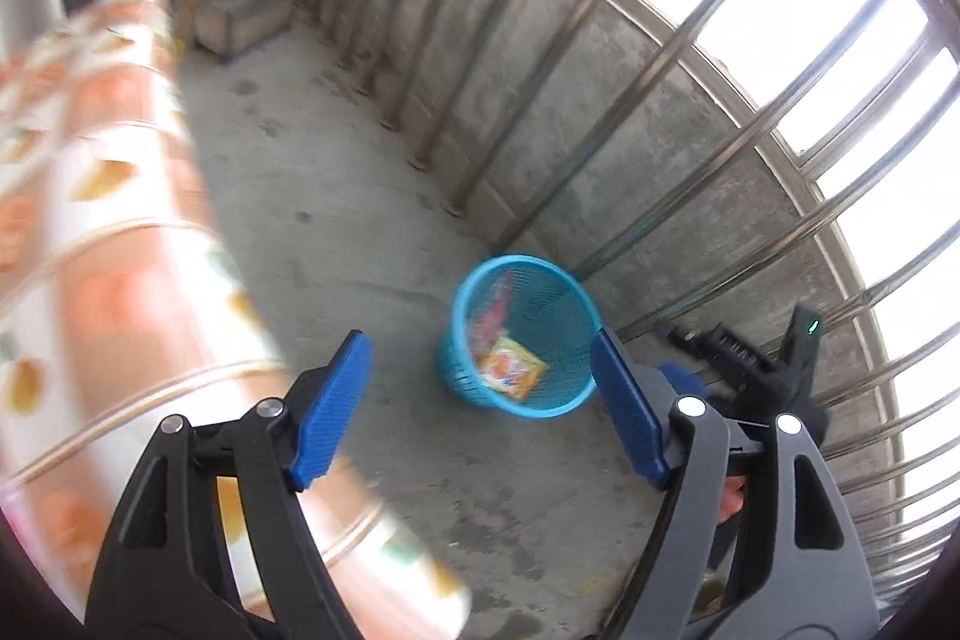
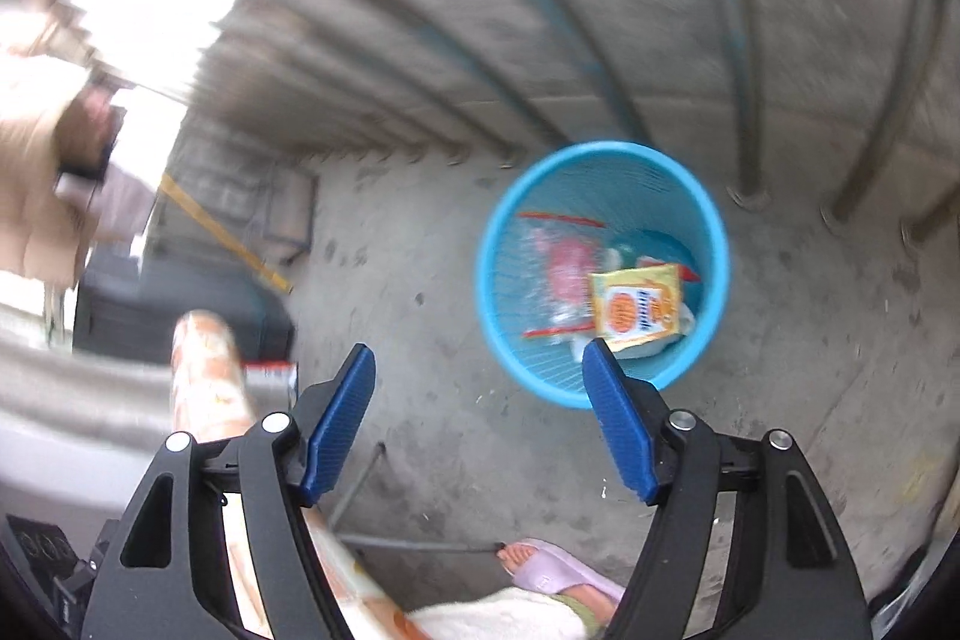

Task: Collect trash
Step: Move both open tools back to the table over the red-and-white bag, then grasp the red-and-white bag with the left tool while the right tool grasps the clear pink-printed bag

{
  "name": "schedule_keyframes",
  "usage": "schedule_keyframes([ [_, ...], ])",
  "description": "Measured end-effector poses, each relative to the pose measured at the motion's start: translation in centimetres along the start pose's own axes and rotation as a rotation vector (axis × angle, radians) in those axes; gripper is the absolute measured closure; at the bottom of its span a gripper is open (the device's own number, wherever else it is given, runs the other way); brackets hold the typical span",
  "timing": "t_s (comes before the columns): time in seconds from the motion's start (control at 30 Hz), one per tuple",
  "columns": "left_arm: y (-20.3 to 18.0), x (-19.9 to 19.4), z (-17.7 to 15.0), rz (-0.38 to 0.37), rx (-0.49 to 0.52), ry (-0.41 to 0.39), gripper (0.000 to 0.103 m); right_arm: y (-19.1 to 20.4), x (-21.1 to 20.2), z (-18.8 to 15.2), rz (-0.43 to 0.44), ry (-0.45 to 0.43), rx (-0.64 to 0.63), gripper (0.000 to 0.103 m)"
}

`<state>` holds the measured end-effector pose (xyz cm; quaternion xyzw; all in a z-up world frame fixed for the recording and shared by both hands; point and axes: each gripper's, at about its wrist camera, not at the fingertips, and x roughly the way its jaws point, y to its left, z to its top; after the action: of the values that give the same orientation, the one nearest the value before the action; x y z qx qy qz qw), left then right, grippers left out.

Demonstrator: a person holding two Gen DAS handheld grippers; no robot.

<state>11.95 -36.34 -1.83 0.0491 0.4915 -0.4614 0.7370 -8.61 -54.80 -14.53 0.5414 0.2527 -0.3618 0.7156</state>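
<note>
Both tools empty. Left tool has its blue pads spread w/ nothing between; right tool the same, jaws wide on bare floor.

Progress: looks mostly done. Trash sits in the blue mesh wastebasket, just ahead of the right tool and slightly to its right: a yellow-orange packet on top, a pink wrapper and clear plastic under it. In the left view the basket lies ahead between the pads. No loose trash visible on the concrete floor near either tool; blur hides fine bits, so can't rule out leftovers.

Room: right under the right tool, a sandalled foot and a thin metal rod on the floor. Left of the left tool, the patterned tabletop edge crowds close. Beyond the basket, a low concrete wall w/ steel railing bars closes off that side; open floor runs away past the tabletop toward a far box.
</note>
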Motion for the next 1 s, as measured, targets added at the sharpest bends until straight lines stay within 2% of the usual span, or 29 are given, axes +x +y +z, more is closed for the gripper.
schedule_keyframes([
  [0.07,0.8,-3.4,-1.0,0.02,0.034,-0.035,0.028,2.4,-0.9,-0.7,0.005,0.01,-0.073,0.029],
  [0.2,2.7,-10.3,-3.4,0.114,0.097,-0.117,0.026,7.8,-3.3,-3.1,0.035,0.017,-0.243,0.028],
  [0.43,7.0,-21.3,-9.4,0.165,0.123,-0.25,0.023,15.3,-6.8,-8.7,0.111,0.044,-0.459,0.024],
  [0.6,11.0,-27.4,-14.6,0.229,0.085,-0.336,0.022,19.8,-6.9,-12.9,0.157,0.132,-0.567,0.023],
  [0.8,15.8,-32.2,-20.0,0.33,-0.029,-0.44,0.022,24.8,-5.4,-18.7,0.215,0.27,-0.657,0.023],
  [1.0,19.8,-32.5,-21.4,0.348,-0.135,-0.469,0.022,29.2,-2.4,-24.4,0.277,0.395,-0.687,0.023],
])
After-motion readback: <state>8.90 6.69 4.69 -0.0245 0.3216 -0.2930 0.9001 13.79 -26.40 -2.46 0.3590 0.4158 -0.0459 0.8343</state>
